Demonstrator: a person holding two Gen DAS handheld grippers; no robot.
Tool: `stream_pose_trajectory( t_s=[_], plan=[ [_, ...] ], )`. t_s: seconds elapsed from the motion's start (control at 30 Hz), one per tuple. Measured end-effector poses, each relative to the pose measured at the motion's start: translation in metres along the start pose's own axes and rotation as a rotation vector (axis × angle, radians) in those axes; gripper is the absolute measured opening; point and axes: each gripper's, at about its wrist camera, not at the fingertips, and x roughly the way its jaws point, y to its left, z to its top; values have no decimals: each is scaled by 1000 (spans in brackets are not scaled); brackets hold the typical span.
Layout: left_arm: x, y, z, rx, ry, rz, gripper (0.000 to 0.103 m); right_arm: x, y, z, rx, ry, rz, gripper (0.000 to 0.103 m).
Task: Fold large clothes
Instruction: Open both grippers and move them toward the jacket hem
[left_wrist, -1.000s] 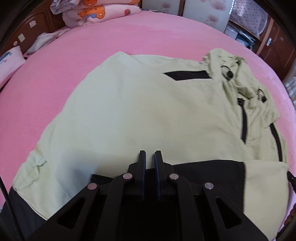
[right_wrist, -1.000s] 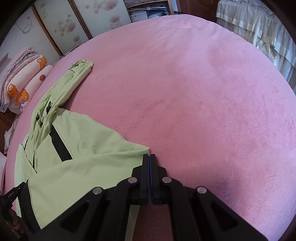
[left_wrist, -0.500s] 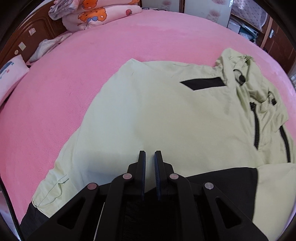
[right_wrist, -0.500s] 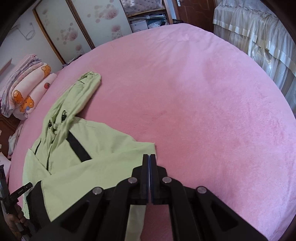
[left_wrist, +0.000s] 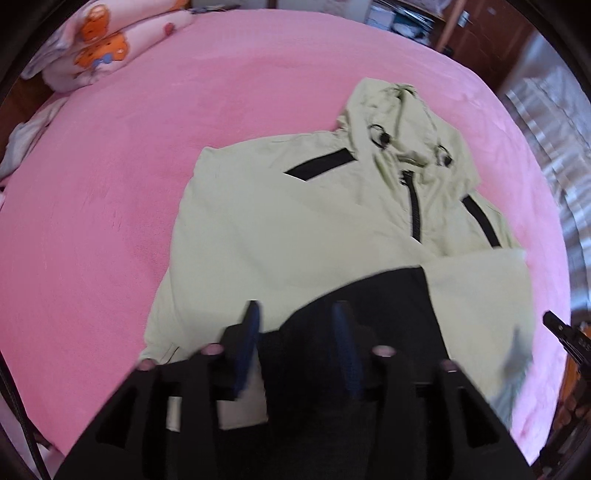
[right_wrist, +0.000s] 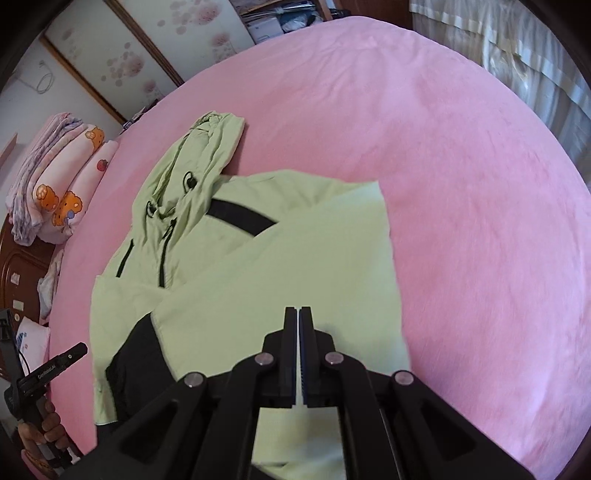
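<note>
Jacket: a light green jacket (left_wrist: 295, 221) with a black lower part lies on the pink bed (left_wrist: 110, 184), spread ahead of both tongs; its hood (left_wrist: 406, 122) is at the far end.
Left tongs: the left tongs (left_wrist: 295, 332) are opening at this moment, over the black hem area; the picture is blurred, but the fingers seem not to press the cloth, so I read them as releasing it.
Right tongs: the right tongs (right_wrist: 299, 332) are clenched, the two fingers together, just above a folded green panel. If a thin edge of cloth is between them, I cannot tell.
Done so far: the right side of the jacket (right_wrist: 295, 258) seems already folded inward over the body, with a straight edge on the side toward the bare bed. The left side also looks turned in near the hem.
Left to do: in my judgement the hood and the bottom-to-top fold are not yet done, so the task is about in the middle.
Change, left view: one second ago the left tongs were nearly clenched low at the hem; now they are apart and the jacket looks smaller and farther, so the hand has gone up.
Change, right view: before, the right tongs were at the jacket's corner with bare bed ahead; now the green panel lies under them.
Other things: folded quilts (right_wrist: 55, 184) lie far to the left of the right tongs.
</note>
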Motion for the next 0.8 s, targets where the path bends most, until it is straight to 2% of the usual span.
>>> stream_pose_trajectory(
  t_s=[0.1,0.17,0.2,0.27,0.37,0.47,0.6,0.67,0.8],
  plan=[
    [-31,2,8,99,17,-37,61,-19,17,-10,39,22,-22,11],
    [-50,3,17,165,22,-54,63,-35,31,-15,76,40,-1,26],
    [-59,2,24,202,40,-66,68,-41,36,-16,85,44,1,29],
    [-76,4,38,264,57,-88,72,-57,52,-14,102,60,13,38],
    [-104,4,64,337,25,-81,72,-76,74,-1,123,81,26,52],
    [-126,5,103,347,19,-107,75,-92,94,24,119,98,19,58],
    [-142,-1,159,384,-6,-133,78,-108,120,68,88,89,49,58],
    [-143,-4,186,368,11,-153,81,-112,135,97,57,74,20,58],
    [-133,-15,249,336,66,-126,84,-106,161,151,-37,74,1,59]
  ],
)
